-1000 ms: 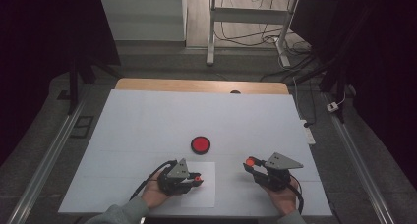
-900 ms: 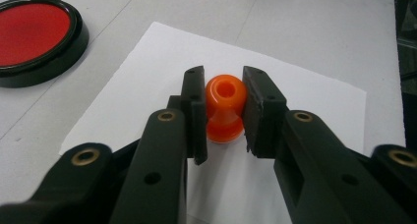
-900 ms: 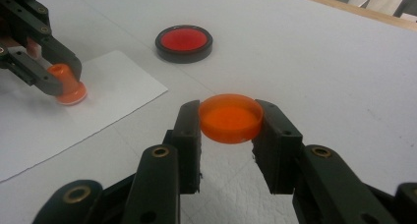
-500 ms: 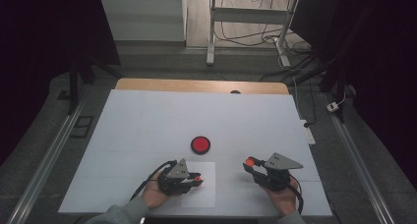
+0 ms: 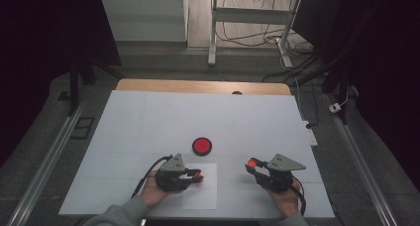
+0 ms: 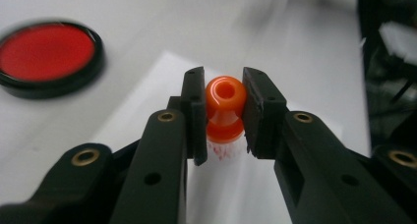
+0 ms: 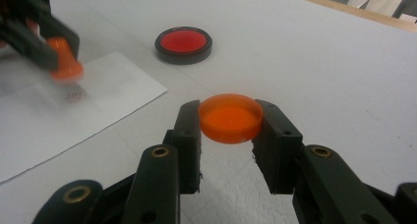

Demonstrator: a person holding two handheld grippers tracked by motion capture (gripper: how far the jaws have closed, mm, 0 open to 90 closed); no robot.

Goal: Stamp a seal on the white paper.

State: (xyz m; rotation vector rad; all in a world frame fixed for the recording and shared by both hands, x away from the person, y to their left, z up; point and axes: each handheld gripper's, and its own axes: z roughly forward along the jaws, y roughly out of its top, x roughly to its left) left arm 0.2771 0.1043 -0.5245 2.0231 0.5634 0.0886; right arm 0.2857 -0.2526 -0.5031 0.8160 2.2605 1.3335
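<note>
Where the white paper sheet (image 5: 200, 186) lies on the bench (image 5: 148, 122), an orange stamp (image 6: 225, 108) stands handle-up over it, clenched in the left claw (image 5: 197, 175); faint red print marks (image 7: 73, 97) show beneath its face; the stamp's orange cap (image 7: 230, 118) is gripped edge-on in the right claw (image 7: 227, 135), held off the sheet to its right; a red ink pad (image 5: 202, 145) in a black case sits just beyond the paper. Judgement: press straight down, keep the stamp square, lift cleanly to avoid smearing; keep the cap well apart.
</note>
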